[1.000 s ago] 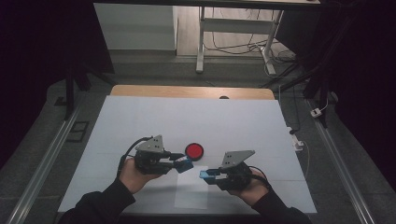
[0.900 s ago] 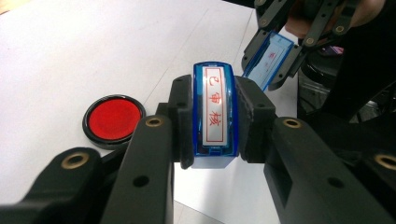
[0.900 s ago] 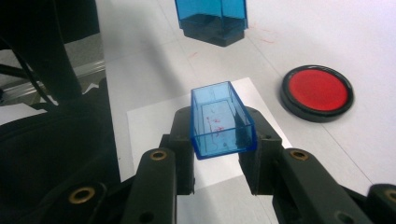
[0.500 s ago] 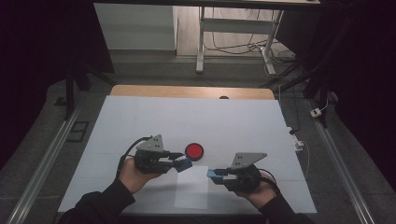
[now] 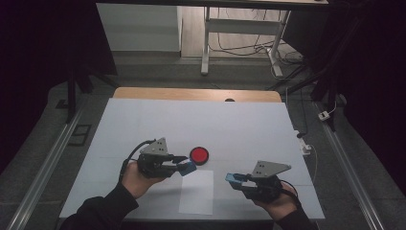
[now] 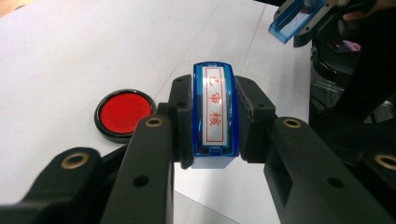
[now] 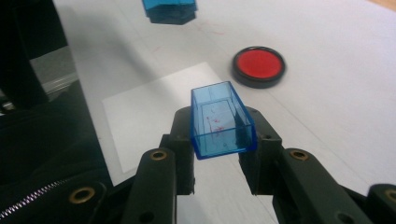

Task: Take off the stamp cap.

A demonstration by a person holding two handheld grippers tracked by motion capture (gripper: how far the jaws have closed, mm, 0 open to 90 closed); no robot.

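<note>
From above, my left hand-held gripper (image 5: 184, 166) is closed on a blue stamp (image 5: 187, 166), which sticks out past its tips toward the middle of the table (image 5: 143, 120); the red ink pad (image 5: 199, 155) lies just beyond and beside those tips, near but apart from the stamp; my right hand-held gripper (image 5: 235, 179) is closed on the clear blue cap (image 5: 234, 178), its tips pointing across at the left one, well apart from it; a white sheet of paper (image 5: 197, 191) lies on the table between the two, below the left tips and beside the right ones.

Along my left hand-held gripper (image 6: 214, 116), the jaws press on both long sides of the stamp (image 6: 213, 114); it is a blue block with a white label on its upper face, red characters inside a red frame; the ink pad (image 6: 124, 113), a round black dish with a red centre, rests on the table to the left of my jaws, close to them; farther off at the upper right the cap (image 6: 292, 21) hangs tilted in the other gripper.

Along my right hand-held gripper (image 7: 219, 128), the jaws clamp the cap (image 7: 220, 120) by its side walls; it is a see-through blue box, open end facing the camera, with faint red smears inside; the paper (image 7: 154, 112) lies under and left of my jaws; the ink pad (image 7: 258, 65) sits ahead to the right; the stamp (image 7: 169, 10) shows at the top edge, clear of the table.
</note>
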